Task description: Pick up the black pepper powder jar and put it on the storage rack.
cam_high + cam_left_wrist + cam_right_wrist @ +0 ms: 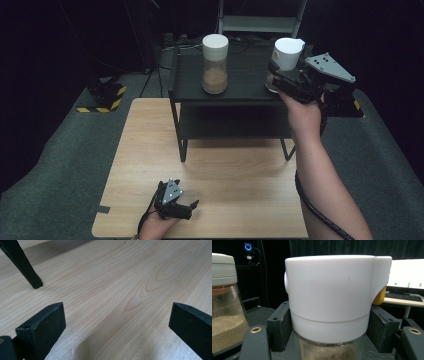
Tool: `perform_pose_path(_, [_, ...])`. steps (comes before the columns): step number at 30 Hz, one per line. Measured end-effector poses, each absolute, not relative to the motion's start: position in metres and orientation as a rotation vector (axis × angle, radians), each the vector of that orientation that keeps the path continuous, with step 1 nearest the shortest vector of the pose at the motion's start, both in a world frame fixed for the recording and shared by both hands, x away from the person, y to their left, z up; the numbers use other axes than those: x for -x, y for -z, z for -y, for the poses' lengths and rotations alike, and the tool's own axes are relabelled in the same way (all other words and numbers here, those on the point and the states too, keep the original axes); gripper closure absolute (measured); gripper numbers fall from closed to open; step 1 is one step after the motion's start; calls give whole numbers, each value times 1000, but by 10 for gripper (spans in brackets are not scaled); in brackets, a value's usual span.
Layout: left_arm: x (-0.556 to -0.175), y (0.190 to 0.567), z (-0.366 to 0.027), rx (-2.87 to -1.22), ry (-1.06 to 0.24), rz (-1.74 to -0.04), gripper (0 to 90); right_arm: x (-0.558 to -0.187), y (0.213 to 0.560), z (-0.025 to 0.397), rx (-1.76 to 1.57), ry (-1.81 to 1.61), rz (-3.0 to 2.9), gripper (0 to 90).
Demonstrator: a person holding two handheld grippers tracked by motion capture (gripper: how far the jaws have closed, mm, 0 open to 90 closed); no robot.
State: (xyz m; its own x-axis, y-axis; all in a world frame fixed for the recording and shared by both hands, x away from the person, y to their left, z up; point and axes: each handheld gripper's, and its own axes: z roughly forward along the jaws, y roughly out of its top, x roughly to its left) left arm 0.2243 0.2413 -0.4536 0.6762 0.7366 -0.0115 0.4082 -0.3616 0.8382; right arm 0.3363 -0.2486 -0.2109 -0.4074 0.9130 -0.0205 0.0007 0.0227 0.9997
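Two clear jars with white lids, each holding brown powder, are on top of a black two-level rack (240, 92). My right gripper (275, 75) is shut on the right-hand jar (287, 52). In the right gripper view its jaws press both sides of that jar (332, 302), just under the lid, with my right gripper (330, 326) centred on it. I cannot tell whether the jar rests on the rack or is lifted. The other jar (215, 62) stands free to the left, also seen as a jar (224, 302). My left gripper (192, 209) lies open on the wooden table; my left gripper (117, 315) holds nothing.
The rack stands on the far half of the light wooden table (150, 150); one of its legs (25, 265) is ahead and left of the left gripper. A yellow-black striped block (102, 97) lies on the floor at left. A lit monitor (407, 272) stands behind.
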Motion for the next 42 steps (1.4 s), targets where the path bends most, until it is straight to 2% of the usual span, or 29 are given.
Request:
perform_pose_path(7, [-224,454,-242,-1993,-463,-887,12,-338,213,250,-980,-1504,-1516,292])
perform_pose_path(18, [-224,454,-242,-1996,-464,-884,12,-337,212,248,-982,-1493,-1526,240])
perform_pose_path(26, [-224,454,-241,-1995,-466,-884,12,-331,212,248,-985,-1487,-1528,155])
perform_pose_path(27, [-224,454,-241,-1996,-468,-883,12,-330,213,248,-990,-1486,-1534,120])
perform_pose_path(34, [-223,454,-241,-1997,-471,-885,12,-323,216,251,-971,-1479,-1553,22])
perform_pose_path(42, [-223,454,-241,-1990,-472,-888,12,-310,221,256,-911,-1493,-1552,0])
